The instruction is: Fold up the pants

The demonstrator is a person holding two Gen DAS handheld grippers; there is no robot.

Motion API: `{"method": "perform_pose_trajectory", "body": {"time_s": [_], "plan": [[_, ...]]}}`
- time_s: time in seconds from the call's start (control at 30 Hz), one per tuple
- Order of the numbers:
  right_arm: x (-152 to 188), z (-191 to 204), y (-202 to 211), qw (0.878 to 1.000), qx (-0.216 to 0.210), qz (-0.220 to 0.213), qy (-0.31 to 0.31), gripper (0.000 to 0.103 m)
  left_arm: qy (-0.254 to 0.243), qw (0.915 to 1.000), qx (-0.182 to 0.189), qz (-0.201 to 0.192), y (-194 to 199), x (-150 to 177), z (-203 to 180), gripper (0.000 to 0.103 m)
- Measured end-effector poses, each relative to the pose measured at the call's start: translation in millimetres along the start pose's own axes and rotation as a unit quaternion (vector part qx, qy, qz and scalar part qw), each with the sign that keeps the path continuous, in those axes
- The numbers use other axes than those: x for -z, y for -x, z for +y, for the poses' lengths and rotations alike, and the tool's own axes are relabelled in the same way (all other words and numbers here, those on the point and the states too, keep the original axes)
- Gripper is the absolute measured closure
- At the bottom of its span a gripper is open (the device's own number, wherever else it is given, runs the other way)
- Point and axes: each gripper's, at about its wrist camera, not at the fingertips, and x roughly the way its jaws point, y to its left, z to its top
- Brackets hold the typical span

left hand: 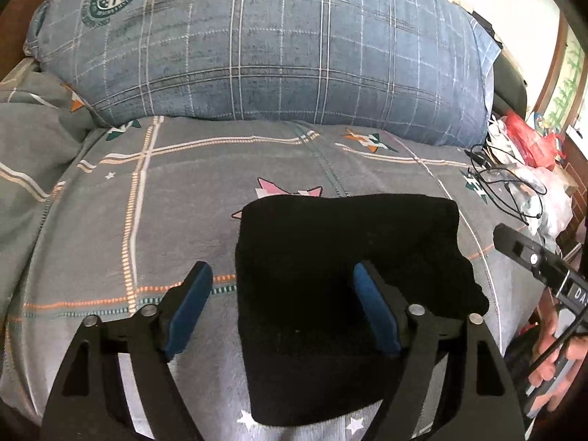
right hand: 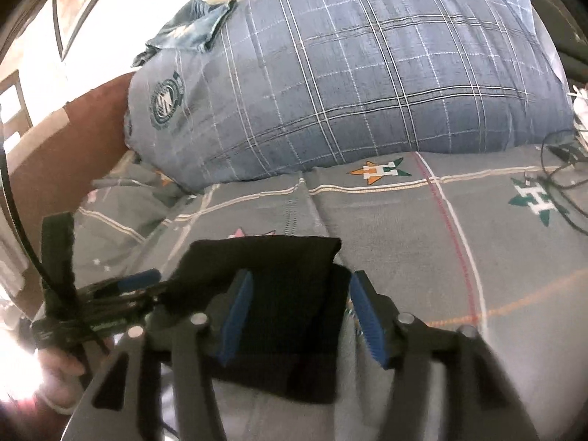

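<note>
The black pants lie folded into a compact rectangle on the grey patterned bedsheet. My left gripper is open above the pants' left part, its left pad over the sheet, holding nothing. In the right wrist view the pants lie flat under my right gripper, which is open with blue pads on either side of the fabric, not clamping it. The right gripper's body shows at the right edge of the left wrist view. The left gripper shows at the left of the right wrist view.
A large blue plaid pillow lies across the far side of the bed. Black cables, plastic bags and a red bag sit at the bed's right edge. A brown headboard is at the left.
</note>
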Motion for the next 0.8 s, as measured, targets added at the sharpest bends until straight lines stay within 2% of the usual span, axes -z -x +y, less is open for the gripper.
{"method": "perform_pose_trajectory", "body": {"time_s": [0.13, 0.3, 0.47, 0.73, 0.8], "plan": [[4, 6, 4, 1.000, -0.001, -0.003, 0.004, 0.046, -0.001, 1.0000, 0.002, -0.006, 8, -1, -2, 0.022], [4, 9, -2, 1.000, -0.006, 0.000, 0.001, 0.046, -0.001, 0.9997, 0.024, -0.003, 9, -9, -9, 0.021], [9, 13, -8, 1.000, -0.018, 0.014, -0.002, 0.050, -0.006, 0.9998, 0.021, 0.001, -1, -21, -16, 0.021], [6, 12, -24, 1.000, 0.010, 0.020, 0.008, 0.050, -0.005, 0.9996, 0.020, 0.020, -25, -29, -26, 0.021], [3, 10, -34, 0.999, 0.014, 0.023, 0.022, 0.057, -0.004, 0.9998, 0.010, 0.017, -29, -29, -28, 0.020]]}}
